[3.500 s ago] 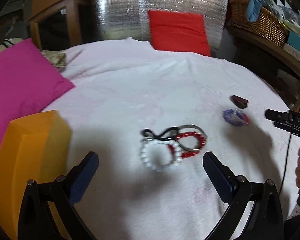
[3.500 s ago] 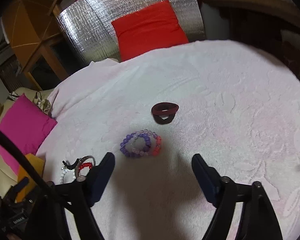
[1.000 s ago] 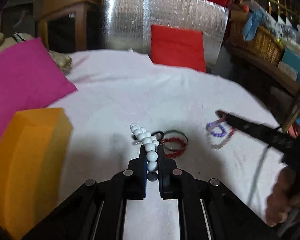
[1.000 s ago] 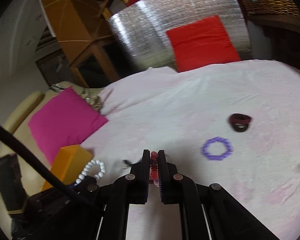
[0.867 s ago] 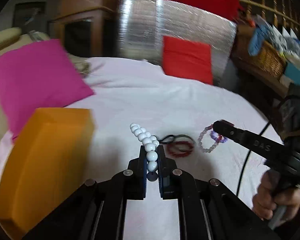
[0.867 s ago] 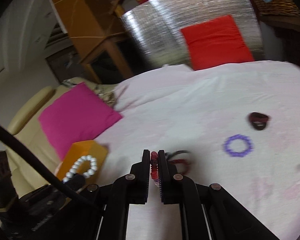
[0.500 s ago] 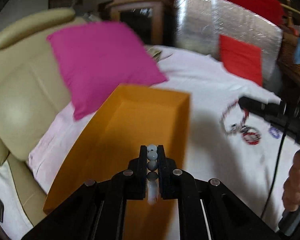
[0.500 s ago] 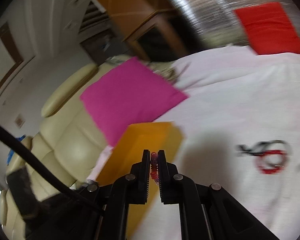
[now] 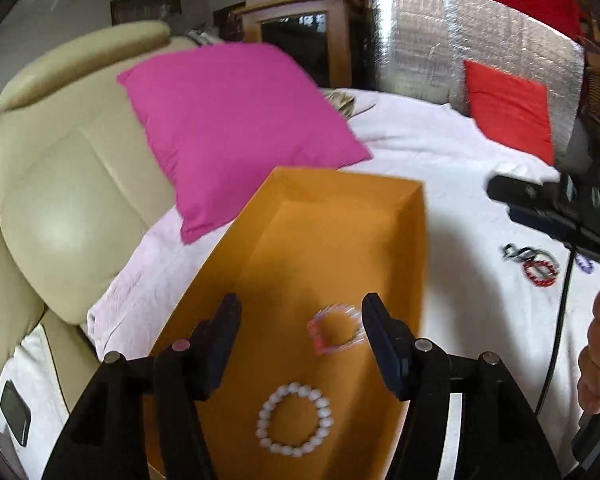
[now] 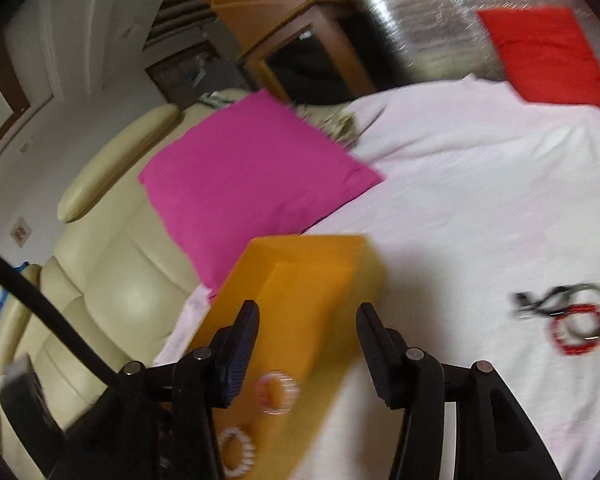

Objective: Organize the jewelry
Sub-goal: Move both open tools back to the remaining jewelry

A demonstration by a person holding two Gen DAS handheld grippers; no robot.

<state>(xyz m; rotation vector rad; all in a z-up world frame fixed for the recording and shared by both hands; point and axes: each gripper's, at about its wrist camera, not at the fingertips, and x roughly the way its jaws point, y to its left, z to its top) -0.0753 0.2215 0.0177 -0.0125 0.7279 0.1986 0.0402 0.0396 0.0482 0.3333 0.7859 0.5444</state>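
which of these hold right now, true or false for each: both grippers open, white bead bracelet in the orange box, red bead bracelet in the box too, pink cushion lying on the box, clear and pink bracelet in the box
1. Both the left gripper and the right gripper are open. True.
2. The white bead bracelet lies inside the orange box. True.
3. The red bead bracelet is in the box. False: it lies on the white fabric cover, beside a black hair tie.
4. The pink square cushion lies on the box. False: it leans on the cream leather seat behind the box.
5. The clear and pink bead bracelet is in the box. True, though blurred.
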